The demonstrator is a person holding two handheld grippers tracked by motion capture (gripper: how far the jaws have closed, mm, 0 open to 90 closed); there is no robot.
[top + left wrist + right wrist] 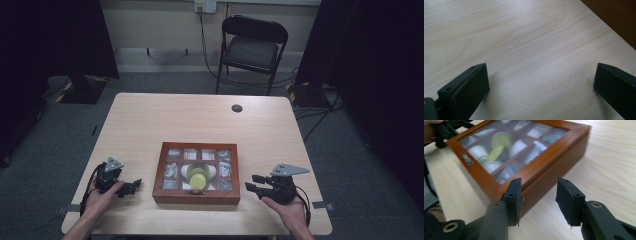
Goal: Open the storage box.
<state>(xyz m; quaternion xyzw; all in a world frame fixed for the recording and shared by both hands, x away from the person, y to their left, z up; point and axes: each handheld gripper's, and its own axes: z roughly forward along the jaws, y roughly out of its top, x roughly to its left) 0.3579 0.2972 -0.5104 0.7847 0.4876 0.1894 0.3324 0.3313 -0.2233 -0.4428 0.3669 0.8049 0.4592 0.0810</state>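
At the near edge of the table (150,115), the person's left hand (102,197) rested with the left gripper (131,187) pointing toward the wooden box (196,196). In the left gripper view its jaws stood wide apart over bare wood, with nothing between them and only a dark corner of the box at the upper right.

On the other side, the right hand (287,207) held the right gripper (252,186) just beside the box's right wall, not touching it in the high view. In the right gripper view its jaws were partly drawn in, part-way between wide and clenched, and empty: the near corner of the box lay just beyond the tips, not between the pads.

The box sat closed near the front middle of the table, its glass lid (506,147) flat in the frame. Through the glass showed small compartments with pale packets around the edge and, in the middle, white cups (478,151) and a yellow-green round thing (197,180). A small metal clasp (467,158) sat on the front rim.

Judged from this, the work on the box had barely begun, or stood between steps: neither gripper gripped it, the lid was down, and the contents lay inside. Opening the lid or shifting the box seemed still left to do.

Beyond the table stood an empty folding chair (252,47).
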